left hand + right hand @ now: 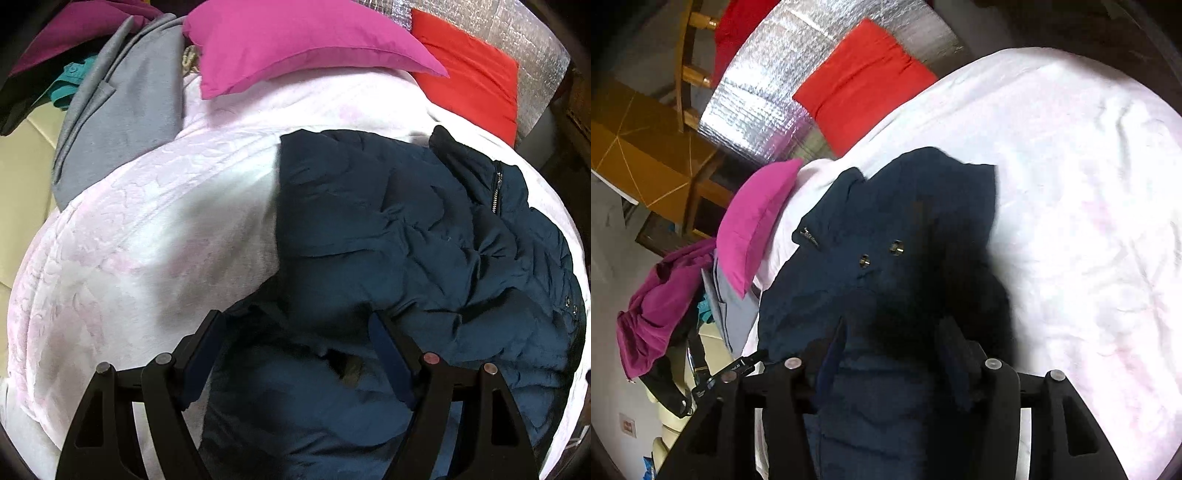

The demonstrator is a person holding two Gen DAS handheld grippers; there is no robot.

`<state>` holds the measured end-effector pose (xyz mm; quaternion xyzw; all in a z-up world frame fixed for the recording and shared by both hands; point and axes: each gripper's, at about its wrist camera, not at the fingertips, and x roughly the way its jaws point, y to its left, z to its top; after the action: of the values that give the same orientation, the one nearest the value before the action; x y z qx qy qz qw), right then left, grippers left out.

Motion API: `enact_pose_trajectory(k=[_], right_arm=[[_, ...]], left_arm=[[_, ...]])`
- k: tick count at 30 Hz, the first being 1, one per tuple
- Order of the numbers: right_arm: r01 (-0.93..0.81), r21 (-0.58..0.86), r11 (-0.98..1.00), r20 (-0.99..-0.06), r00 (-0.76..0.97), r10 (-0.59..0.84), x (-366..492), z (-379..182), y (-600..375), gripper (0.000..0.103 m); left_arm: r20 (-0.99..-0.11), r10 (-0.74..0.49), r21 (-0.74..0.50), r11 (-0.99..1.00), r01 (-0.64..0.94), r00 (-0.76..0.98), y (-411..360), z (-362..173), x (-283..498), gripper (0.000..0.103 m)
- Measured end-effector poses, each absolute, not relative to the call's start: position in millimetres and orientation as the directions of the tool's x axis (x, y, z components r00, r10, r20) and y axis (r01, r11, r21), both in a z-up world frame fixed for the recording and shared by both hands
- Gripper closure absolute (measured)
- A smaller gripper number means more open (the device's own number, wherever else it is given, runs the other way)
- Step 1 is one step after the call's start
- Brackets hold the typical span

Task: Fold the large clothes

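1. Folding is under way, we judge: the jacket (388, 229) lies bunched on the white blanket (147, 240), sides partly turned in, not yet flat.
2. Our left gripper (297, 328) stands apart over a fold; our right gripper (892, 334) has cloth between its jaws, grip unclear.
3. Pink pillow (295, 40), red pillow (469, 70) and grey garment (122, 110) crowd the far edge.

The navy puffer jacket (424, 229) is quilted cloth with a faint sheen and metal snaps. The pale pink blanket (147, 240) looks embossed plush. Crinkled silver foil insulation (768, 99) shines; the wooden furniture (635, 162) looks smooth.
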<state>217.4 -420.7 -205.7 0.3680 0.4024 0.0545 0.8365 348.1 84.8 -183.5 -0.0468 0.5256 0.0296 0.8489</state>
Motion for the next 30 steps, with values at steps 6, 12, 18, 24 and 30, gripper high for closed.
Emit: enact_pose_trajectory(k=[6, 12, 18, 24, 30], right_arm=[[0.238, 0.669, 0.704, -0.646, 0.654, 0.393, 176.6, -219.6, -429.3, 0.047], [0.248, 0.682, 0.688, -0.643, 0.651, 0.403, 163.7, -224.4, -428.3, 0.047], [0.274, 0.639, 0.719, -0.657, 0.68, 0.325, 187.8, -219.4, -433.4, 0.035], [0.298, 0.632, 0.715, -0.669, 0.676, 0.309, 232.6, -232.5, -440.4, 0.034], [0.311, 0.637, 0.705, -0.689, 0.639, 0.341, 270.4, -256.4, -439.2, 0.034]], left_arm=[[-0.884, 0.008, -0.061, 0.99, -0.131, 0.468, 102.4, -178.7, 326.0, 0.023], [-0.891, 0.02, -0.066, 0.983, -0.173, 0.454, 125.4, -188.1, 305.9, 0.023], [-0.881, -0.043, -0.163, 0.962, -0.217, 0.472, 146.9, -194.7, 305.5, 0.023], [-0.82, -0.231, -0.353, 0.924, -0.145, 0.524, 139.2, -192.9, 324.1, 0.023], [-0.81, -0.263, -0.392, 0.907, -0.151, 0.525, 126.9, -200.5, 344.8, 0.023]])
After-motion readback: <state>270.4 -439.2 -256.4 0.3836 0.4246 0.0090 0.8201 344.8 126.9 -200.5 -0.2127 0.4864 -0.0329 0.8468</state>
